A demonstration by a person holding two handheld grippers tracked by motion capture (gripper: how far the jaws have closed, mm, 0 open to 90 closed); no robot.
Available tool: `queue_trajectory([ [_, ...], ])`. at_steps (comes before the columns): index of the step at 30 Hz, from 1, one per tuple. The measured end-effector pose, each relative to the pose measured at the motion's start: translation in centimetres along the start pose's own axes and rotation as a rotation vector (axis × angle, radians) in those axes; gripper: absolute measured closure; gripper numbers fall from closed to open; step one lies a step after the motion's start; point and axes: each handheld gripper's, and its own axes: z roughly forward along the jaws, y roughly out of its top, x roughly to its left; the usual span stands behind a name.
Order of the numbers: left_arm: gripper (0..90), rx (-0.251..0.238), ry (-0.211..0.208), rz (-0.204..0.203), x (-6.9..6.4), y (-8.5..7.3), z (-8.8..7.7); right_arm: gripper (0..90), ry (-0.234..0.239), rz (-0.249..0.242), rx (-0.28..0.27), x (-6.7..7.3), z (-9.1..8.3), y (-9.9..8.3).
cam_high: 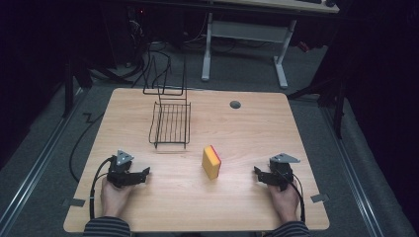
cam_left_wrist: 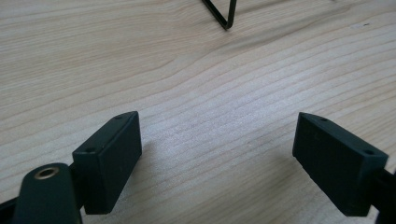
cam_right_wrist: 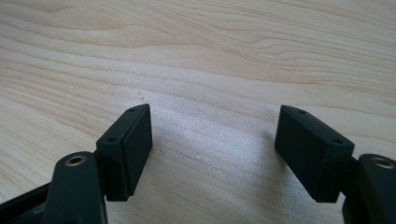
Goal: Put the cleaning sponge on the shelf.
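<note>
Yellow sponge (cam_high: 211, 162) is stood on edge mid-counter (cam_high: 247, 128), between both tongs, left (cam_high: 142, 174) and right (cam_high: 258, 173), which are held open and empty, ready for grasping.

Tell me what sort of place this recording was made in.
Probably a lab or workshop set up for recording, not a home: a bare wooden table on grey carpet, loose cables on the floor behind it, and a white-legged desk further back, in dim surroundings.
</note>
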Motion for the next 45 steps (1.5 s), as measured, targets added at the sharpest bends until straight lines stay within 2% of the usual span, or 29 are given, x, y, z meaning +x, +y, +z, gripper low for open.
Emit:
queue_trajectory([
  [3, 17.9, -0.006, -0.023, -0.004, 0.0, 0.1, -0.3, 27.9, 0.0, 0.0, 0.0, 0.0, 0.0, 0.0],
  [12, 18.0, -0.017, -0.056, 0.01, -0.3, 0.5, -0.9, 27.9, 0.0, 0.0, 0.0, 0.0, 0.0, 0.0],
  [16, 18.1, -0.032, -0.097, 0.023, -0.6, 0.9, -1.3, 27.8, 0.0, -0.001, 0.0, 0.0, 0.0, 0.0],
  [22, 18.1, -0.064, -0.11, 0.044, -1.2, 1.3, -2.0, 27.8, 0.0, -0.003, 0.0, 0.0, 0.0, 0.0],
  [30, 17.1, -0.087, -0.134, 0.075, -2.2, 2.1, -2.6, 27.8, 0.0, -0.003, 0.0, 0.0, 0.0, 0.0],
  [34, 17.2, -0.084, -0.166, 0.074, -2.8, 2.5, -2.9, 27.8, 0.001, -0.001, 0.001, 0.0, 0.0, 0.0],
  [38, 15.4, -0.087, -0.178, 0.087, -3.2, 2.8, -3.1, 27.8, 0.0, -0.004, 0.0, 0.0, 0.0, 0.0],
  [45, 14.8, -0.099, -0.218, 0.123, -4.8, 3.6, -3.3, 27.7, 0.002, -0.001, 0.0, 0.0, 0.0, 0.0],
])
